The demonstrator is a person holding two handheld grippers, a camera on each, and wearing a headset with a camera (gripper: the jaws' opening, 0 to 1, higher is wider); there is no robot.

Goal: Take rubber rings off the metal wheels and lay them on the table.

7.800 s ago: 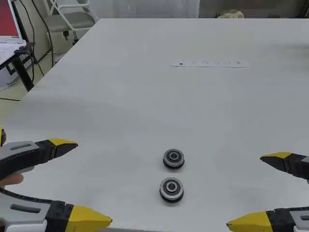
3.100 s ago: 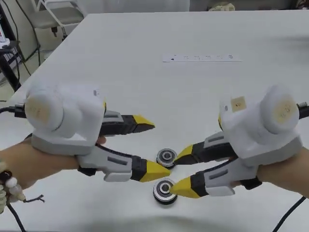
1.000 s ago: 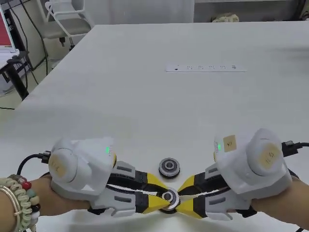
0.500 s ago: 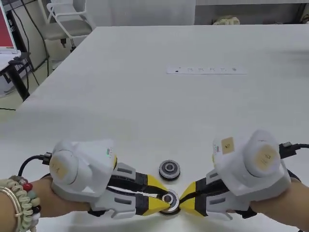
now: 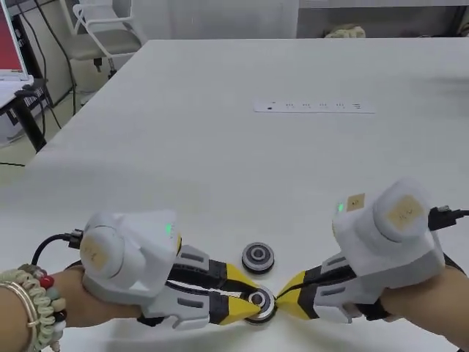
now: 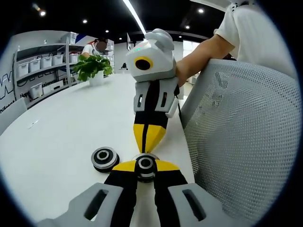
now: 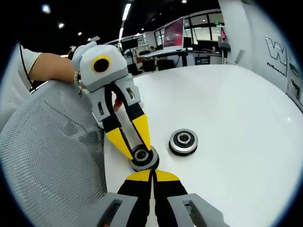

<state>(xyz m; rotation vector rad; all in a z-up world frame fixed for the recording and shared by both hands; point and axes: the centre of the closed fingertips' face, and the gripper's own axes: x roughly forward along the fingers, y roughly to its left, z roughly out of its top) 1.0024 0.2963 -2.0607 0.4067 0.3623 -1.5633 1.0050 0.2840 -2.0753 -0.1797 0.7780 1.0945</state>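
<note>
Two metal wheels with black rubber rings lie near the front edge of the white table point(image 5: 220, 147). The near wheel point(image 5: 262, 301) point(image 6: 145, 166) point(image 7: 144, 158) sits between the jaws of my left gripper point(image 5: 252, 299) point(image 6: 145, 166), which is shut on its sides. My right gripper point(image 5: 283, 300) point(image 7: 152, 174) has its jaws together, with the tips against this wheel's rim from the opposite side. Whether they pinch the ring I cannot tell. The far wheel point(image 5: 258, 256) point(image 6: 105, 158) point(image 7: 183, 141) lies flat a little beyond, untouched.
A white strip with small markings point(image 5: 315, 107) lies on the table's far middle. A grey mesh chair back point(image 6: 236, 142) is close behind the front table edge. A potted plant point(image 6: 92, 68) stands at the table's far end; a chair point(image 5: 102, 29) stands beyond the table's far left corner.
Both grippers came in from the sides and down to the near wheel. The left one closed on it. In the last second the right gripper's jaws came together at its rim.
</note>
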